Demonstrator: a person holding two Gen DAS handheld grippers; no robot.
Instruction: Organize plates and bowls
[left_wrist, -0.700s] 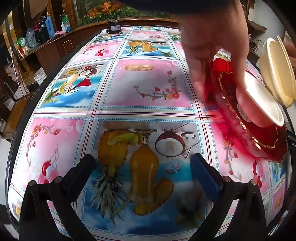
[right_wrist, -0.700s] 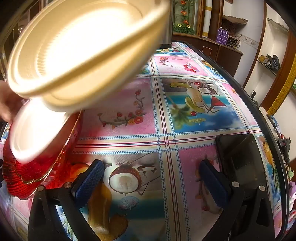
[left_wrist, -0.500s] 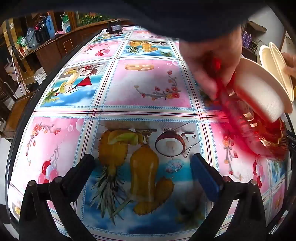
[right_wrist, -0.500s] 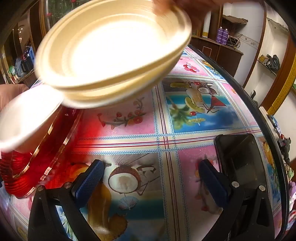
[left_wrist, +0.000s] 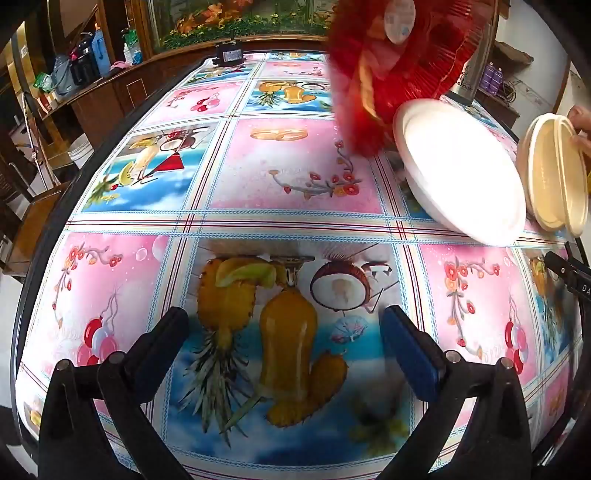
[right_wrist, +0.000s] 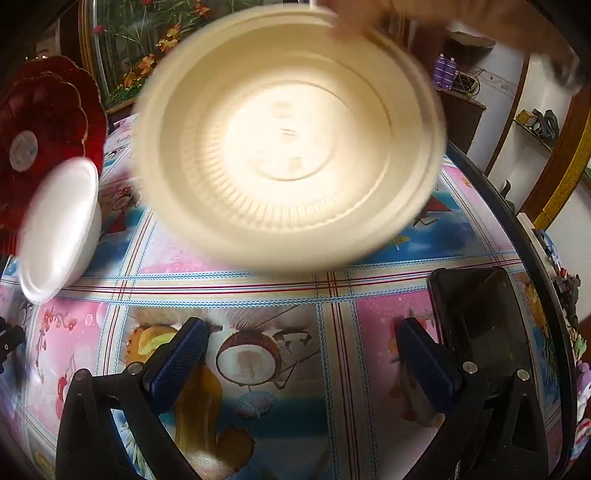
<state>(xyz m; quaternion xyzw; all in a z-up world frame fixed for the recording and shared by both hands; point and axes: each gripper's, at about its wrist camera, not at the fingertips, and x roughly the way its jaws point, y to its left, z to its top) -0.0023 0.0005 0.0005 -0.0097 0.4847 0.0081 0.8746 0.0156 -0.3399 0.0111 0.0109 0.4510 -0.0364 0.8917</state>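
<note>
Left gripper (left_wrist: 282, 328): black frame with blue-padded fingers (left_wrist: 408, 354) spread as wide as they go, nothing between them, hovering above the pineapple-and-coconut square of the cloth.
Right gripper (right_wrist: 303, 354): same build, fingers (right_wrist: 177, 360) spread fully apart and empty, above the coconut picture.
Worktop (left_wrist: 295, 173): covered by a glossy cloth of pink and blue squares printed with fruit, drinks and flowers.
White foam bowl (left_wrist: 458, 170): tilted, its low rim down by the worktop on the right side in the left wrist view; in the right wrist view it shows at the left edge (right_wrist: 61, 229).
Red scalloped translucent plates (left_wrist: 402, 55): raised off the worktop behind the white bowl, blurred, underside with a round label facing the camera; in the right wrist view they sit at upper left (right_wrist: 44, 122).
Cream ribbed plastic bowls (right_wrist: 291, 140): a nested stack held in the air, open side toward the right wrist camera, blurred; seen edge-on at the far right of the left wrist view (left_wrist: 554, 173).
Person's hand (right_wrist: 365, 14): grips the top rim of the cream stack; fingertips also show at the right edge (left_wrist: 581, 125).
Black phone (right_wrist: 480, 317): lies flat on the worktop, just beyond the right gripper's right-hand finger.
</note>
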